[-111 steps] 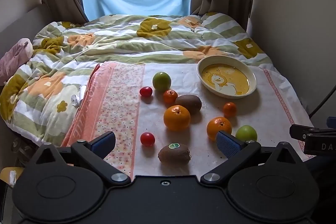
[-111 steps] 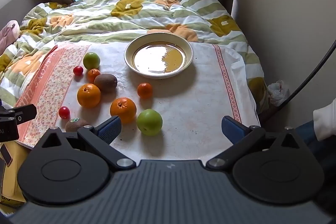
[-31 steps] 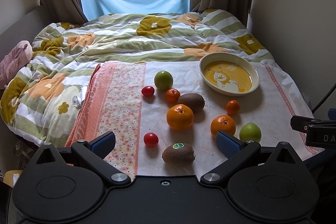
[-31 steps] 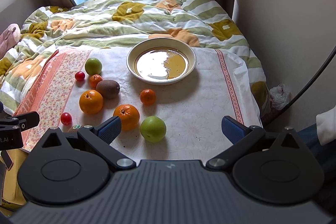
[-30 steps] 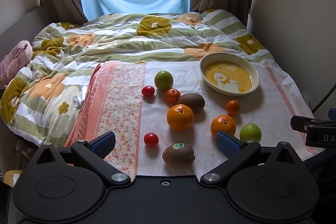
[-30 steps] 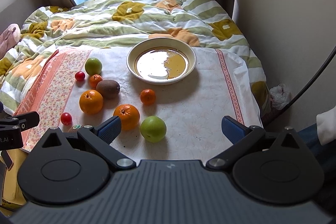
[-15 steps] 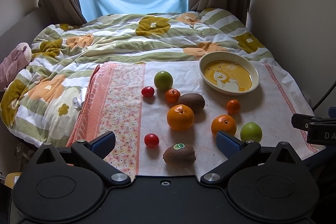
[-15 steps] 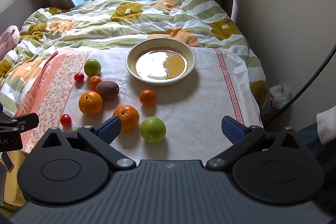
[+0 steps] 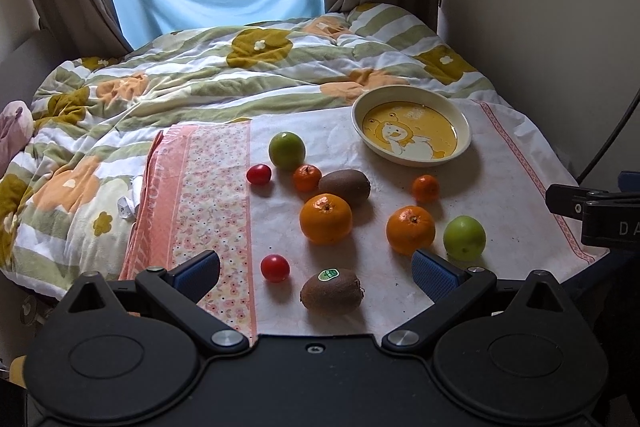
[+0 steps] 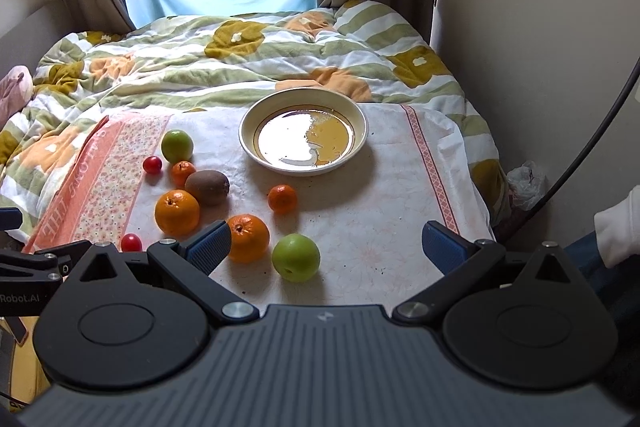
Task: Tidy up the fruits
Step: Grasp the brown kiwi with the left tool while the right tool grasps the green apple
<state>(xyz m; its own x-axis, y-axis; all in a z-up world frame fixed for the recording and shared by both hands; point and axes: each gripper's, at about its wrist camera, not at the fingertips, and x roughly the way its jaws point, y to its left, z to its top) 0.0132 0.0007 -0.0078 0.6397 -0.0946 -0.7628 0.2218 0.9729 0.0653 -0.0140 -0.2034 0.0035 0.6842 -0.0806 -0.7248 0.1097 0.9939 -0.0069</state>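
Several fruits lie on a white cloth [image 9: 500, 187] on the bed: two green apples [image 9: 286, 150] [image 9: 464, 237], two oranges [image 9: 325, 218] [image 9: 410, 229], two small tangerines [image 9: 307, 177] [image 9: 425, 187], two kiwis [image 9: 344, 186] [image 9: 331, 290] and two red cherry tomatoes [image 9: 259, 173] [image 9: 275, 267]. An empty cream bowl [image 9: 462, 123] with a yellow bear picture stands at the far right; it also shows in the right wrist view [image 10: 362, 123]. My left gripper [image 9: 316, 273] is open above the near kiwi. My right gripper [image 10: 326, 245] is open over the near green apple [image 10: 296, 257].
A flowered quilt [image 9: 240, 67] covers the bed beyond the cloth. A pink flowered strip [image 9: 212, 187] borders the cloth's left side. A wall [image 10: 540, 27] and a black cable [image 10: 600, 131] stand at the right. Curtains and a window are at the back.
Both grippers have edged slightly forward and the views have shifted a little. No fruit has moved. Both grippers stay open.
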